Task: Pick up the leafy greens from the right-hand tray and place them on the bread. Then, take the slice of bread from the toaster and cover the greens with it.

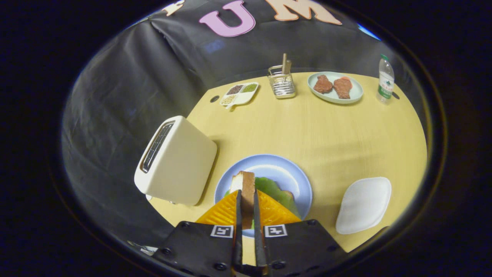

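My gripper (246, 194) is shut on a slice of bread (246, 188), held edge-up between both fingers. Right below and ahead of it lies a blue plate (282, 169) holding the leafy greens (275, 190), which rest on another slice of bread whose brown edge (289, 195) peeks out at the right. The cream toaster (177, 161) stands to the left of the plate, its slot facing up and to the left. A white tray (363, 206) lies to the right of the plate, with nothing on it.
At the far side of the yellow table (326, 130) stand a divided dish of seeds (239, 93), a wire holder with wooden sticks (281, 82), a pale plate with two pieces of meat (335, 87) and a water bottle (385, 79).
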The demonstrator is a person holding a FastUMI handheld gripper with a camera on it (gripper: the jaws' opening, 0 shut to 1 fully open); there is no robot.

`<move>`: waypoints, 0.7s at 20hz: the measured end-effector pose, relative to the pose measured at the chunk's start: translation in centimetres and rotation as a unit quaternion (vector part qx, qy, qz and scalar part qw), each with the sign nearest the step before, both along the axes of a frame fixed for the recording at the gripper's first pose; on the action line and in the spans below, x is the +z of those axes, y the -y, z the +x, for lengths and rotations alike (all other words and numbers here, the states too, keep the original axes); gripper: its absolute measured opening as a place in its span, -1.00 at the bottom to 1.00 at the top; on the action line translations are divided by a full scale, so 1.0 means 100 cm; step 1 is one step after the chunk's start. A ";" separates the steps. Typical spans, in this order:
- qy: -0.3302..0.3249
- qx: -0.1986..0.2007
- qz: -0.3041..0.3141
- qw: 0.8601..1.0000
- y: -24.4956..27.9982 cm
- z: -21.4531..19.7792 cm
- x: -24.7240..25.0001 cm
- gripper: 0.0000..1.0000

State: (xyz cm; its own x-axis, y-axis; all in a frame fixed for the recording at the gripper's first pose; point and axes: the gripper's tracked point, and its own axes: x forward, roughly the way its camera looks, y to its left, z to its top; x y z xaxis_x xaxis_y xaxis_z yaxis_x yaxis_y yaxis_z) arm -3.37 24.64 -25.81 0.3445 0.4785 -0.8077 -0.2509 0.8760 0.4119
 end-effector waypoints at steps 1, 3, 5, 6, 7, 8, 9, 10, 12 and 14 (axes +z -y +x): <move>0.004 0.001 -0.012 1.000 0.008 0.001 -0.003 -0.52; 0.008 0.006 -0.012 1.000 0.013 -0.002 -0.003 -0.27; 0.022 0.001 -0.003 1.000 0.015 0.000 0.003 0.10; 0.024 -0.002 0.003 1.000 0.015 0.001 0.004 0.28; 0.026 -0.003 0.011 1.000 0.015 0.001 0.008 0.47; 0.032 -0.003 0.015 0.999 0.017 0.001 0.013 0.65; 0.044 -0.001 0.017 0.999 0.019 0.002 0.018 0.84; 0.060 0.003 0.015 0.998 0.022 0.002 0.022 1.00; 0.097 0.006 0.014 0.995 0.031 0.006 0.039 1.00; 0.137 0.000 0.033 0.990 0.034 0.008 0.067 1.00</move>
State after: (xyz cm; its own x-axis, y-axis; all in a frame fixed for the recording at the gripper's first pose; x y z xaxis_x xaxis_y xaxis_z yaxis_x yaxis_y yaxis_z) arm -2.53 21.28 -19.08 0.5472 0.5269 -0.6504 -0.3608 0.8496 0.3847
